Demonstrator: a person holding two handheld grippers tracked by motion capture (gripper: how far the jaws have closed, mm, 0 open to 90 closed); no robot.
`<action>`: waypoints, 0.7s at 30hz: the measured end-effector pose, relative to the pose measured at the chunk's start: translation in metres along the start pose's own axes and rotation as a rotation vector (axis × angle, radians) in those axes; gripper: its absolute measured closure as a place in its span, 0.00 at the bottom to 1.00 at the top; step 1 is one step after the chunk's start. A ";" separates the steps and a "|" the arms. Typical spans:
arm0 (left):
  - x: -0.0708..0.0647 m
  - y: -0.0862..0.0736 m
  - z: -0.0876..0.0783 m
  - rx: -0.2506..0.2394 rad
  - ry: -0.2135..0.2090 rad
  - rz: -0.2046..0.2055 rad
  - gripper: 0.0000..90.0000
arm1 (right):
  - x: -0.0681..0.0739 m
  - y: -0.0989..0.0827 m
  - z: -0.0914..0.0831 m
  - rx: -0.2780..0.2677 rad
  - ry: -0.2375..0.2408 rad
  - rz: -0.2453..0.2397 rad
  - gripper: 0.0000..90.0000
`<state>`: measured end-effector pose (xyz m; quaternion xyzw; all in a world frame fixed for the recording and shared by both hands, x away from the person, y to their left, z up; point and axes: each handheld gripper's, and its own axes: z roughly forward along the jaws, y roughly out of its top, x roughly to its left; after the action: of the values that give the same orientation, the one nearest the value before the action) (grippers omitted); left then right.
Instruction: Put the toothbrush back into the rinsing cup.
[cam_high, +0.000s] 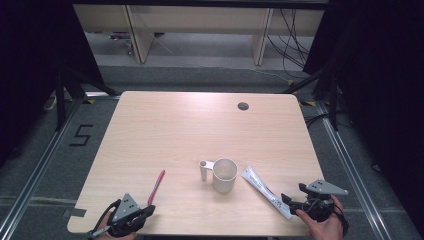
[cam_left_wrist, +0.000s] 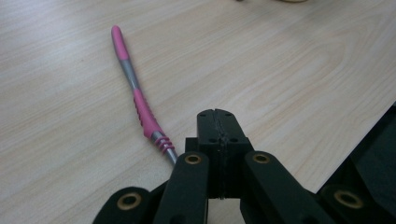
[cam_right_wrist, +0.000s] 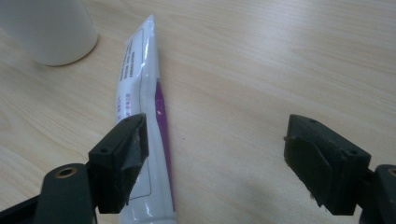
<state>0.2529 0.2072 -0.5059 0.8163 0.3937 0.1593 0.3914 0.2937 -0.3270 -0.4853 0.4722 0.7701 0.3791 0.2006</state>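
Table pale wood, far half bare with lots of open room; small round hole near the far right edge. White mug sits near centre, upright; inside looks empty, though its bottom is hard to make out. Handle points left. Toothpaste tube lies flat just right of the mug, its near end hidden behind the right gripper; print too small to read. Pink-grey toothbrush lies left of the mug, its near end cut off behind the left gripper. Left gripper's jaws pressed together, nothing between them, at the near left edge. Right gripper's jaws spread wide, one jaw over the tube, gripping nothing.
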 end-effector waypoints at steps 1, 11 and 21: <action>0.000 0.000 0.000 0.005 -0.004 0.006 0.99 | 0.000 0.000 0.000 0.000 0.000 -0.001 0.26; 0.002 -0.002 0.003 0.025 0.004 0.007 0.99 | 0.000 0.000 0.000 0.009 0.004 -0.023 0.26; 0.007 -0.004 0.003 0.053 0.018 0.010 0.99 | 0.001 0.000 0.001 0.010 0.026 -0.020 0.27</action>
<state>0.2564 0.2126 -0.5114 0.8269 0.3972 0.1579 0.3654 0.2941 -0.3259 -0.4857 0.4603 0.7794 0.3792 0.1920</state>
